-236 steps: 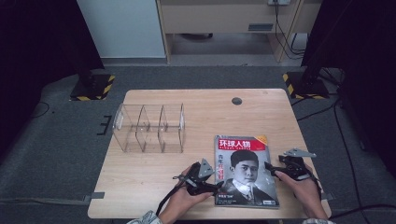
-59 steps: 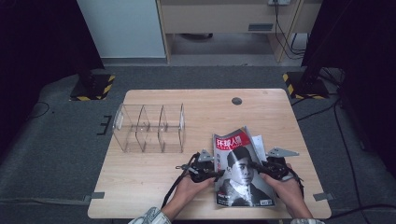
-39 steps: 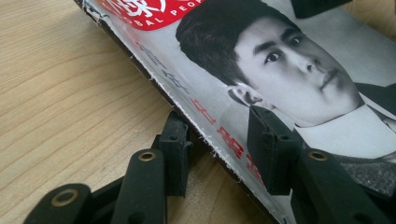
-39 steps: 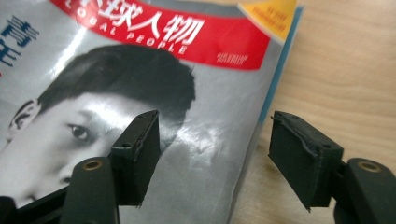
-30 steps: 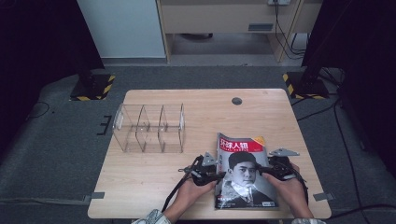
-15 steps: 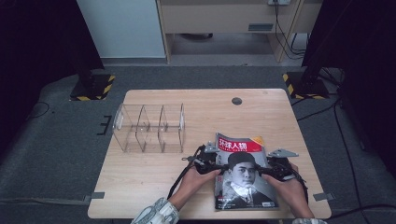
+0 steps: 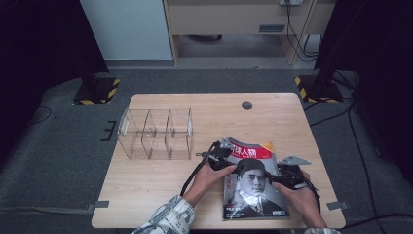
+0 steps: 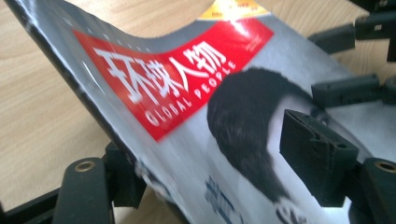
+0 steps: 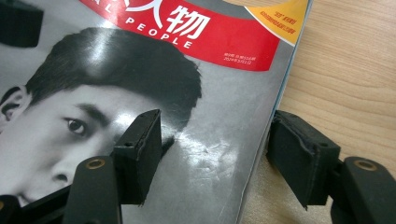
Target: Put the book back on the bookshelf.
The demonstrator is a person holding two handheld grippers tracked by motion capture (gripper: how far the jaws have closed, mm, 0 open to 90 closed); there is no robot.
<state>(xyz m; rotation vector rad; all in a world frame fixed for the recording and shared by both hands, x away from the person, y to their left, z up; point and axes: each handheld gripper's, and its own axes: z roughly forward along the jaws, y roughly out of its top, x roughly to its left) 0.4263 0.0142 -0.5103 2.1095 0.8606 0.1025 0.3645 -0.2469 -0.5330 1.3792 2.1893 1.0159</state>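
Note:
A magazine point(image 7: 253, 187) with a red title band and a portrait on its cover lies at the table's near right. My left gripper point(image 7: 228, 159) is at its upper left corner. In the left gripper view the raised left edge of the magazine point(image 8: 187, 116) runs between the jaws of my left gripper point(image 8: 210, 149), which have just been opening; one jaw sits under the edge and the other stands clear above the cover. My right gripper point(image 7: 281, 178) straddles the right edge of the magazine point(image 9: 210, 154), open, with one jaw over the cover and one beside the edge.
A clear plastic divider rack point(image 7: 155, 134) stands on the wooden table point(image 7: 146, 190) left of the magazine. A round cable hole point(image 7: 247, 105) sits near the far edge. A cable trails from the left gripper toward the person's sleeve.
My left gripper has slid away from the person along the magazine's left edge to its upper corner, and its jaws have spread. The right gripper has stayed put.

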